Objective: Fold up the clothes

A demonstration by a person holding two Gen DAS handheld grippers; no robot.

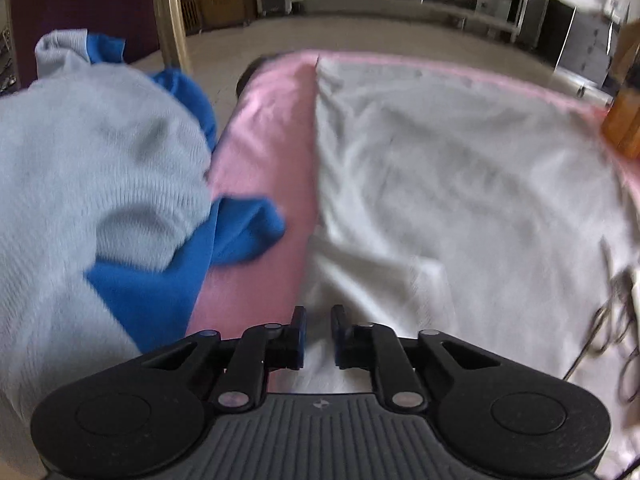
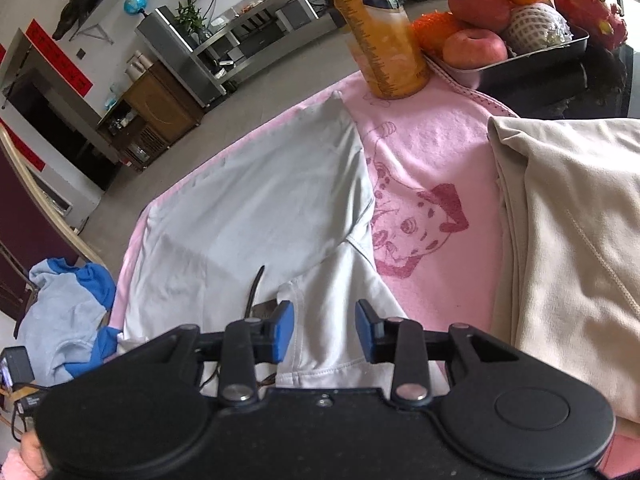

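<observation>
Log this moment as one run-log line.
task: fold clothes | white cotton t-shirt: flat on pink printed blanket | left gripper, right gripper: at shirt edge

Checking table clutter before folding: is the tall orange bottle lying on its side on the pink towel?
No, the tall orange bottle stands upright on the pink towel, beside the metal fruit tray.

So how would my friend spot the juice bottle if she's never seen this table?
Find the pink blanket covering the table. At its far edge, beside the metal tray of fruit, stands the tall orange bottle. It is the only upright thing there; the clothes all lie flat.
</observation>
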